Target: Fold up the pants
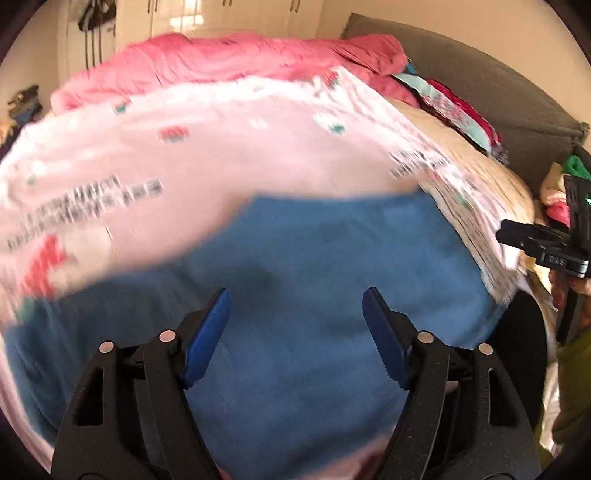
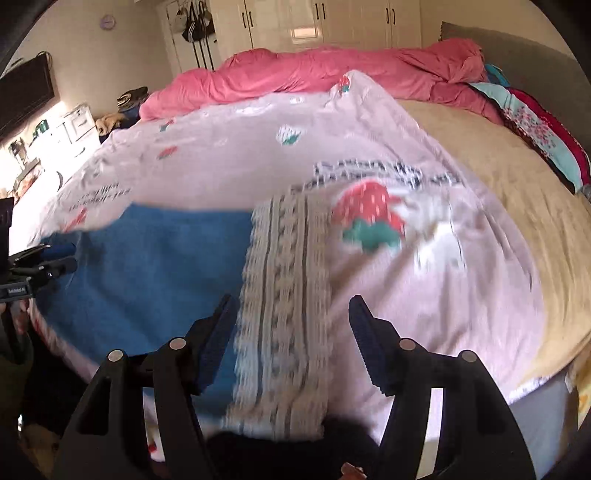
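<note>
Blue pants (image 1: 314, 280) lie flat on a pink strawberry-print duvet (image 1: 221, 147) near the bed's front edge. In the right wrist view the blue pants (image 2: 155, 266) end in a cream and grey knitted-pattern band (image 2: 284, 277). My left gripper (image 1: 295, 295) hovers open over the blue fabric, with nothing between its blue pads. My right gripper (image 2: 291, 301) stands open above the patterned band, and its pads do not press on it. Each gripper shows at the edge of the other's view: the right gripper (image 1: 506, 234) and the left gripper (image 2: 62, 258).
A crumpled pink blanket (image 2: 332, 70) lies across the back of the bed. Beige sheet (image 2: 498, 166) is bare on the right, beside a pile of colourful clothes (image 2: 535, 129) and a grey headboard (image 1: 480, 74). White wardrobes (image 2: 332, 22) stand behind.
</note>
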